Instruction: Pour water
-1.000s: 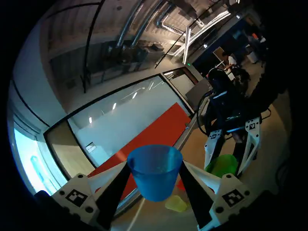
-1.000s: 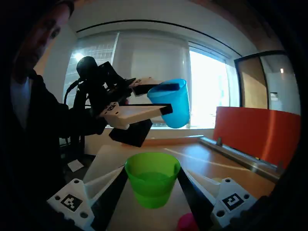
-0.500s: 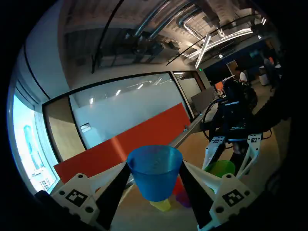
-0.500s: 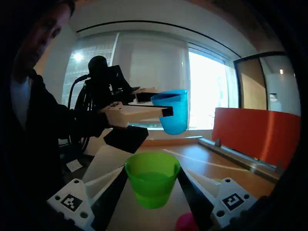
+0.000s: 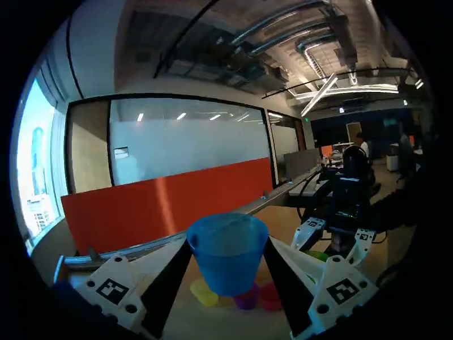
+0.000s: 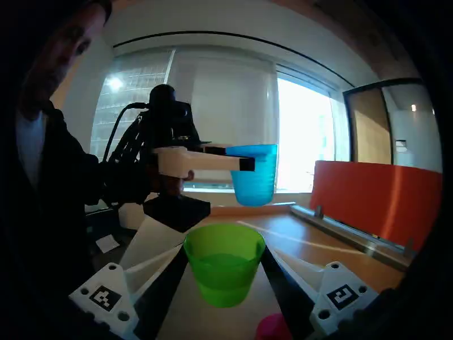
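My left gripper [image 5: 227,242] is shut on a blue plastic cup [image 5: 227,269], held upright between its fingers. In the right gripper view the same blue cup [image 6: 255,182] hangs level, above and just behind the green cup, in the left gripper [image 6: 251,164]. My right gripper [image 6: 224,254] is shut on a green cup [image 6: 224,280] with water in its lower part. The left gripper view shows the right gripper [image 5: 332,248] lower right, with a sliver of the green cup [image 5: 317,256] between its fingers.
A wooden table [image 6: 317,241] lies below both cups. On it stand a yellow cup [image 5: 204,293], a purple cup [image 5: 247,298] and a pink cup [image 5: 270,296]; the pink cup [image 6: 273,327] sits just under my right gripper. An orange partition [image 6: 385,195] with a metal rail borders the table. A person [image 6: 51,170] stands at left.
The blue cup has swung from tilted back to upright and level, dropping slightly. The left gripper view has levelled out. The green cup and right gripper have stayed still.
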